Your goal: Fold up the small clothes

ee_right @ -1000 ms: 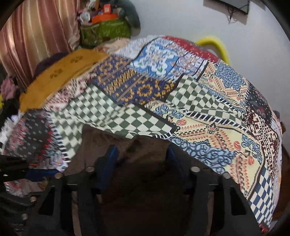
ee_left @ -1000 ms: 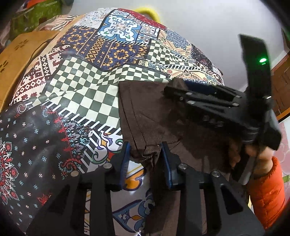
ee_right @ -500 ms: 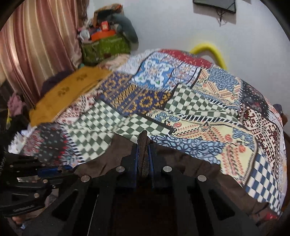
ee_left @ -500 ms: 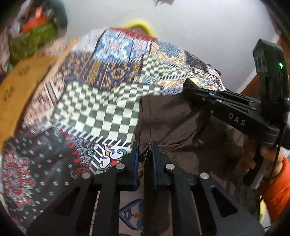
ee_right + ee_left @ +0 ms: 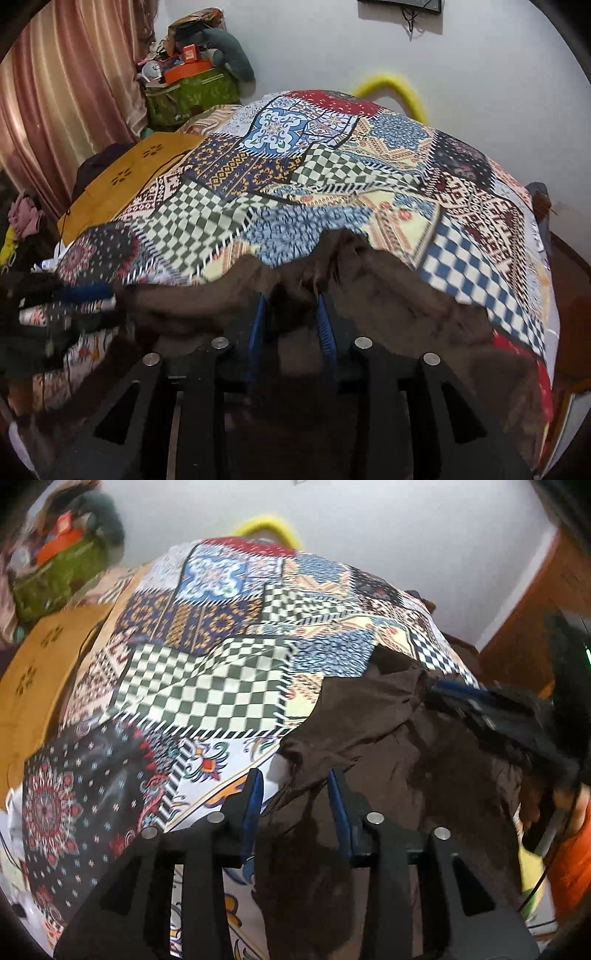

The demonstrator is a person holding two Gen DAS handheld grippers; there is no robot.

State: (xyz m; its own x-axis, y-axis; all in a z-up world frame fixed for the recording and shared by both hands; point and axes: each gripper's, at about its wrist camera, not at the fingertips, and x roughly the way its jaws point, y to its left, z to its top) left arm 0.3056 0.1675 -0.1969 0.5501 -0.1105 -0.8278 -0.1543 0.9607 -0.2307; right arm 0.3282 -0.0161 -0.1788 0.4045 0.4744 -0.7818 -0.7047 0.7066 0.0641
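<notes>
A brown garment [image 5: 388, 746] is seen lying crumpled on a bed covered by a patchwork bedspread [image 5: 207, 686], toward the near right part of the bed in the left wrist view. In the right wrist view the same garment [image 5: 406, 302] is spread across the near edge of the bedspread [image 5: 332, 177].

The left tongs [image 5: 295, 786] are held apart, with a bunched edge of the garment lying between the blue-lined fingers [image 5: 253, 797]; the cloth is not pinched. The right tongs [image 5: 291, 314] are likewise parted, and a raised fold of the garment stands between their fingers [image 5: 325, 325] without being clamped. In the left wrist view the right tongs [image 5: 491, 716] are shown blurred at the right, above the garment's far corner, held by a hand with an orange sleeve [image 5: 572, 856]. The left tongs [image 5: 74, 295] appear blurred at the left edge of the right wrist view.

A yellow-brown cloth [image 5: 129, 181] is laid along the bed's left side. A green bag [image 5: 192, 96] piled with items is set against the wall beyond the bed, beside a pink curtain [image 5: 66, 99]. A yellow curved object [image 5: 399, 92] is visible behind the bed.
</notes>
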